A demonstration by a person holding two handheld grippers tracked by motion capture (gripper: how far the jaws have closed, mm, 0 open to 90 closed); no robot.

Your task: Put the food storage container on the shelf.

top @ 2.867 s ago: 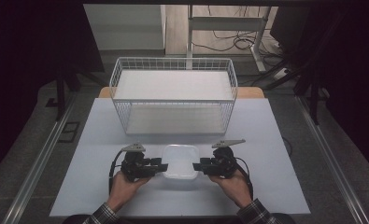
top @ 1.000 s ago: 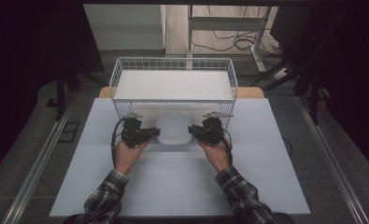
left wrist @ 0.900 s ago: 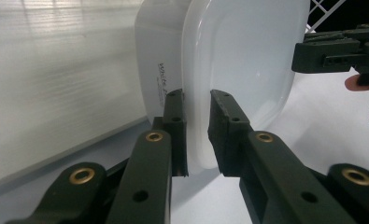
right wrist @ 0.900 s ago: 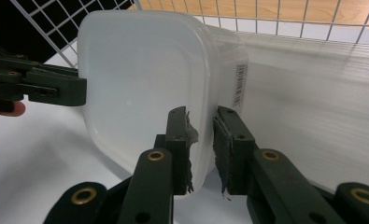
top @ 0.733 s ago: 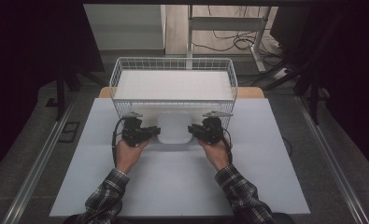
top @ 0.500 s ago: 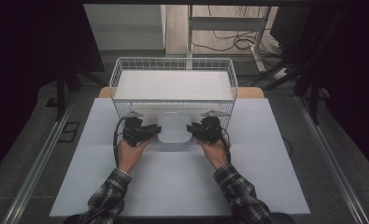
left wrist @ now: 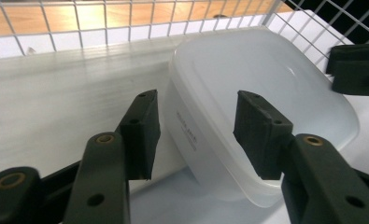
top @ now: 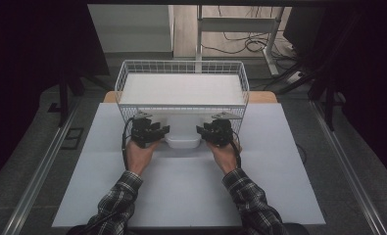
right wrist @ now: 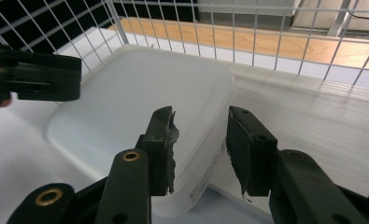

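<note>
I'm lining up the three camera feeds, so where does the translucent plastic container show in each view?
High view: the container sits just below centre, between the two tools, against the wire basket.
Left gripper view: the container is centre-right, its near rim between the open jaws.
Right gripper view: the container is centre-left, its rim between the open jaws.
Shared landmark: the white wire basket wall just behind it.

Both hand-held grippers (top: pixel 183 131) just opening
</note>
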